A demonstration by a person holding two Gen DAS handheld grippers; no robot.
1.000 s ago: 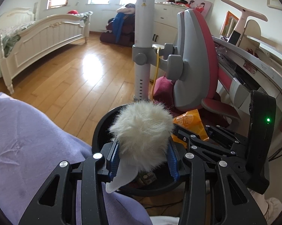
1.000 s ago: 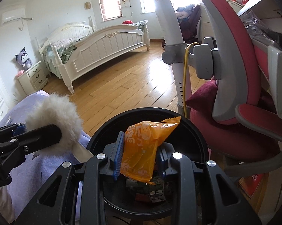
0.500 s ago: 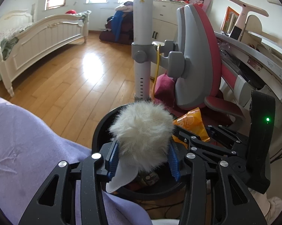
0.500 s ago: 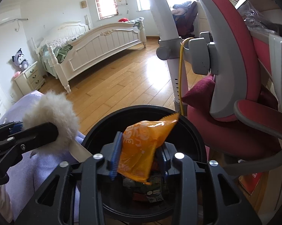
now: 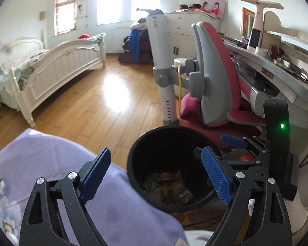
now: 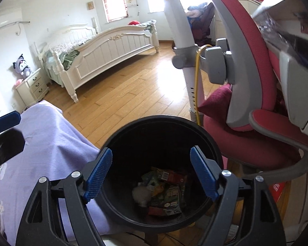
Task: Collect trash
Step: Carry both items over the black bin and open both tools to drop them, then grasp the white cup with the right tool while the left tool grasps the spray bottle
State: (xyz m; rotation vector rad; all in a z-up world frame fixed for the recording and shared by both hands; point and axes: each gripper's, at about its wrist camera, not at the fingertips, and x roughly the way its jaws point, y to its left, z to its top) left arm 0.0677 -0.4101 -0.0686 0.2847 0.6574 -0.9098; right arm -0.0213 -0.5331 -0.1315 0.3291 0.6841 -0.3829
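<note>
- The left gripper [image 5: 156,174] is hanging over the near-left rim of the black trash bin [image 5: 133,164], low in the centre of the left wrist view, with its 2 blue-padded tongs spread wide apart and gripping nothing.
- The right gripper [image 6: 152,174] is hovering straight above the bin's mouth in the lower centre of its own view, tongs likewise wide apart and empty; that spread reads as a release pose directly over the opening.
- The trash is lying at the bottom of the bin: a pale fluffy ball [image 6: 141,194] is sitting at lower left of the pile, touching crumpled printed wrappers [image 6: 166,192] heaped to its right.
- The bin is standing wedged between the lavender bedspread [image 5: 51,174], which is pressing against its left wall, and the pink desk chair [image 6: 246,82] at the right of the frame, probably so it stays within reach of both hands.
- Open room is lying toward the upper left of both views, across bare wooden floor [image 5: 92,102]; the chair, the white post [image 5: 166,71] just behind the bin, and the desk [image 5: 287,78] are crowding the right side.
- The right gripper's body is sitting close beside the left's right finger [image 5: 215,176], so withdrawing upward looks safer than sideways.
</note>
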